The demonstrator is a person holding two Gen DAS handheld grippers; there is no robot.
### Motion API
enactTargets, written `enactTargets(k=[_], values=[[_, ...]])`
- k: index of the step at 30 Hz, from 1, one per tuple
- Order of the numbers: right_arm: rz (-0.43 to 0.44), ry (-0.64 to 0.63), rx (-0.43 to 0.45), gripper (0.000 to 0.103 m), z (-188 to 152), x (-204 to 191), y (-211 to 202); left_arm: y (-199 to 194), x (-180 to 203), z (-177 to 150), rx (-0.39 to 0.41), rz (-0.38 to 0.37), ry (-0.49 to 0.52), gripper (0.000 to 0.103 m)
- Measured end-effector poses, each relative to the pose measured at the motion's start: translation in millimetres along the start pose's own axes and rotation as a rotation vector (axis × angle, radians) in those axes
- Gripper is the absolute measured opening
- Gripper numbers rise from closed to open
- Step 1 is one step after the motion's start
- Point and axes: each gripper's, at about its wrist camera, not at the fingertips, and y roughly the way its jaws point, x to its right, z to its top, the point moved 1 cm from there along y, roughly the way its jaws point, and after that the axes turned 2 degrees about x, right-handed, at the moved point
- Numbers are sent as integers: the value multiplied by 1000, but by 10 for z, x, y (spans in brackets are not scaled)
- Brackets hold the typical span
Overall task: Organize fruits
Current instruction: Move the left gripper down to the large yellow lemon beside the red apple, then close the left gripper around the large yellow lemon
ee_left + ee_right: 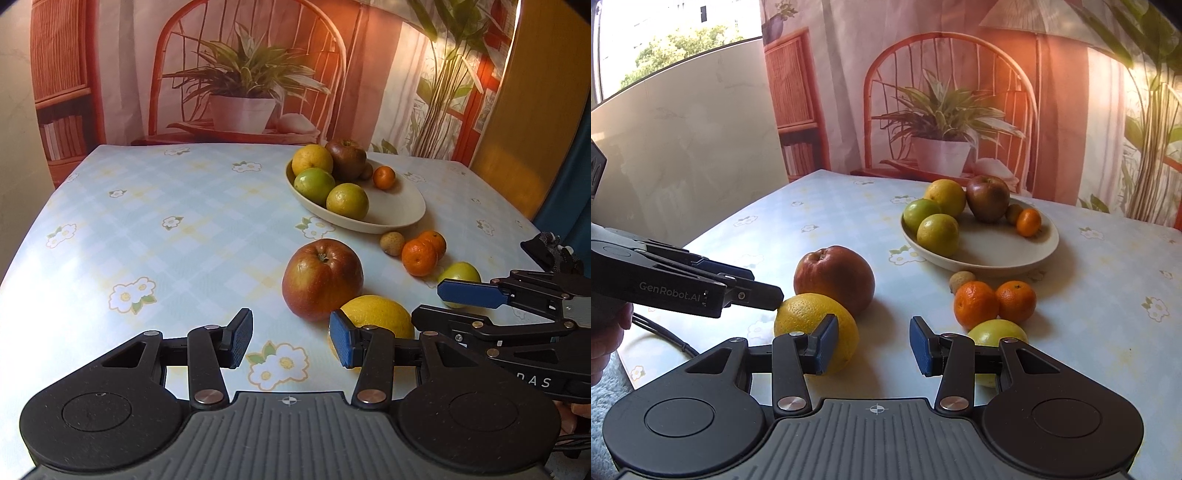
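Toward the far right corner of the table (820,199), the bowl (1027,258) already holds six fruits: two green ones, a yellow one, a dark apple, a small brownish one and a little tangerine. Six are left on the cloth nearer the front edge: a red apple (834,275), a yellow orange (809,317), two tangerines (995,302), a small tan fruit (962,277) and a green fruit (997,332). So I judge the job about half done. Both the left gripper (291,341) and the right gripper (874,345) stand parted and grasp nothing, though the left one's tip sits against the yellow orange
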Motion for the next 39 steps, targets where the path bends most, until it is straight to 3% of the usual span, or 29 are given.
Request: enactTargets(k=[8, 18, 28, 39], values=[[-6, 27, -34, 40, -125, 100, -1, 67, 24, 61, -5, 1, -2, 49], [31, -71, -67, 40, -167, -19, -5, 91, 120, 132, 10, -23, 17, 49], [94, -136, -100, 47, -148, -72, 146, 140, 251, 192, 17, -63, 41, 49], [124, -29, -106, 42, -220, 107, 168, 229, 498, 199, 5, -184, 96, 49]])
